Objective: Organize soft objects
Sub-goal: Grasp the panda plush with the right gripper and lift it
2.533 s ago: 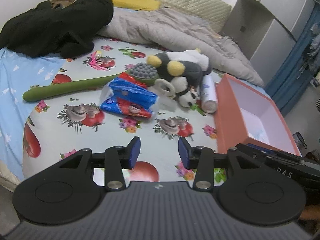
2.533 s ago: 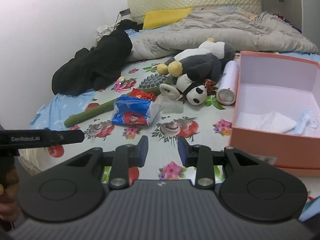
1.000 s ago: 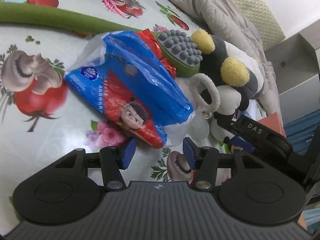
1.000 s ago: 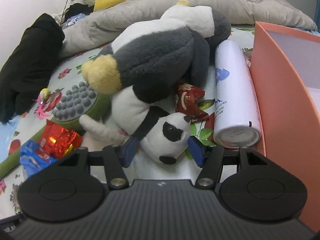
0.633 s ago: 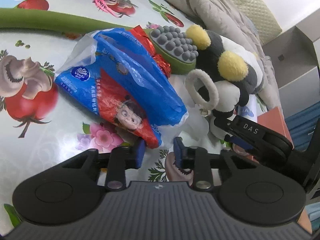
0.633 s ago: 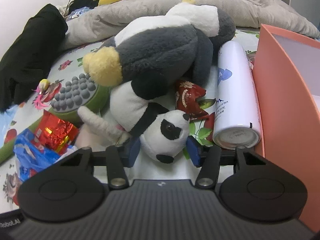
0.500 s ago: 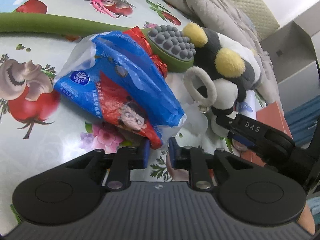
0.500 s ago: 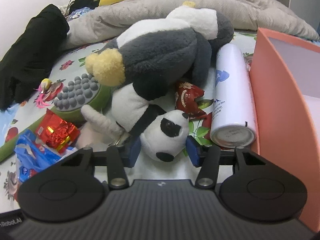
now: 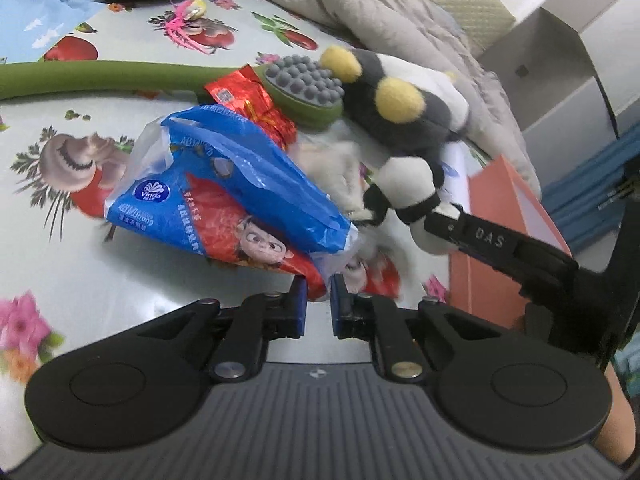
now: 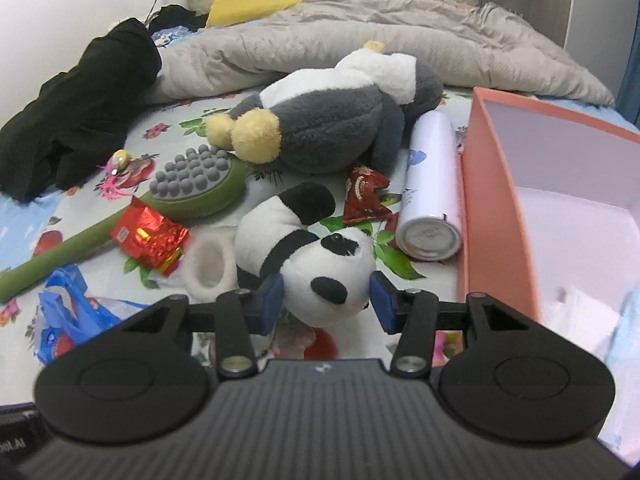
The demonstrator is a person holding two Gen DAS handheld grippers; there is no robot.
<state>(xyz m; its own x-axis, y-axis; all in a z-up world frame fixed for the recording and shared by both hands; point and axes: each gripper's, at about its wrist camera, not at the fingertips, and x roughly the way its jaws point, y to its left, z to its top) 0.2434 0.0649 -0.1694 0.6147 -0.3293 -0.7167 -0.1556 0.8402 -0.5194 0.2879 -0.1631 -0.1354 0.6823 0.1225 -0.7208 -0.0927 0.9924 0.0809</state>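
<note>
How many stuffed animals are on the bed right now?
2. A small panda sits between the right tongs, near the front. A bigger grey and white plush with yellow feet lies behind it, beside the white can. Others could be hidden under the blanket.

Black left gripper (image 9: 319, 309): ribbed grey housing, silver screws, blue-padded jaws (right gripper (image 10: 326, 305) identical).
</note>
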